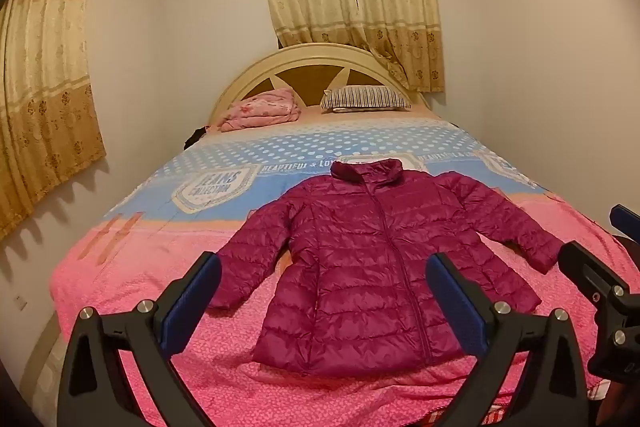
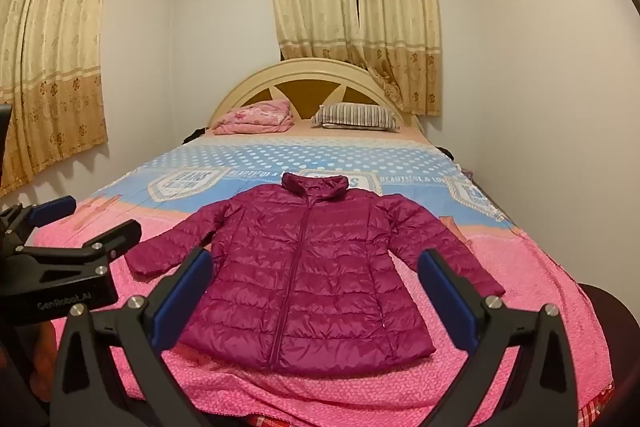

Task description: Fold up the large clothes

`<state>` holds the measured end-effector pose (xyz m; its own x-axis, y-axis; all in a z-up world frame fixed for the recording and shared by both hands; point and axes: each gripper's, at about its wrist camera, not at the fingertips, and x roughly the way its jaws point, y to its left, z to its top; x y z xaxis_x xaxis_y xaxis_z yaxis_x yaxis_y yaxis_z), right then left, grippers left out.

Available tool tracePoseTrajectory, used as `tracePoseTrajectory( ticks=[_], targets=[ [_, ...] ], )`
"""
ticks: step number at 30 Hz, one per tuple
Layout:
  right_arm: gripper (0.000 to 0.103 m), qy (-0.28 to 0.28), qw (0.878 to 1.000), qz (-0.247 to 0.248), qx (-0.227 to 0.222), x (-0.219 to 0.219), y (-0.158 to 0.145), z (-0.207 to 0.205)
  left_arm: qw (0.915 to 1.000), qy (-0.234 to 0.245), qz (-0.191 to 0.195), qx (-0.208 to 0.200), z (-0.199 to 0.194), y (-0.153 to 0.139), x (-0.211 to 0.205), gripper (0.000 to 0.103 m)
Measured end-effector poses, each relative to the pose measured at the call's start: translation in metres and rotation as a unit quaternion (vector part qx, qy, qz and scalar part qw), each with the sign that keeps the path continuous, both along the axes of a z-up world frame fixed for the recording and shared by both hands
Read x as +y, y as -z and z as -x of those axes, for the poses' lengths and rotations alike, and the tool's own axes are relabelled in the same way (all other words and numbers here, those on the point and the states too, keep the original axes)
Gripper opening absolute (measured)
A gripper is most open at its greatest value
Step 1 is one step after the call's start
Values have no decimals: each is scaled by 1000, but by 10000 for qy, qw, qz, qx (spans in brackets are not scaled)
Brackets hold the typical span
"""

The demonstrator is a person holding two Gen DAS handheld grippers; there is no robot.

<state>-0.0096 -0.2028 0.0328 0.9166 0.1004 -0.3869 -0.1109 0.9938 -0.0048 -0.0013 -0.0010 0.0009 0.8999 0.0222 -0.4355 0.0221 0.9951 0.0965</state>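
A magenta quilted puffer jacket (image 1: 368,267) (image 2: 308,279) lies flat on the bed, front up, zipped, collar toward the headboard and both sleeves spread outward. My left gripper (image 1: 324,303) hangs open above the foot of the bed, short of the jacket's hem, with nothing between its blue pads. My right gripper (image 2: 316,299) is likewise open and empty, held over the hem. Each gripper shows at the edge of the other's view: the right gripper (image 1: 600,267) beside the jacket's right sleeve, the left gripper (image 2: 92,227) beside its left sleeve.
The bed (image 2: 120,267) carries a pink and blue printed cover. A folded pink blanket (image 1: 262,109) and a striped pillow (image 1: 366,98) lie by the curved headboard (image 1: 312,57). Walls with curtains (image 1: 40,67) close in on both sides of the bed.
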Motion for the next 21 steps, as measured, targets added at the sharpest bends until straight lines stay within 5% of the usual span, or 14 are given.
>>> tracePoseTrajectory(
  ticks=[21],
  targets=[
    [103,-25,10000,-23,40,-1,6,-1,9999,-52,158,-22,-3,-1,7,102]
  ],
)
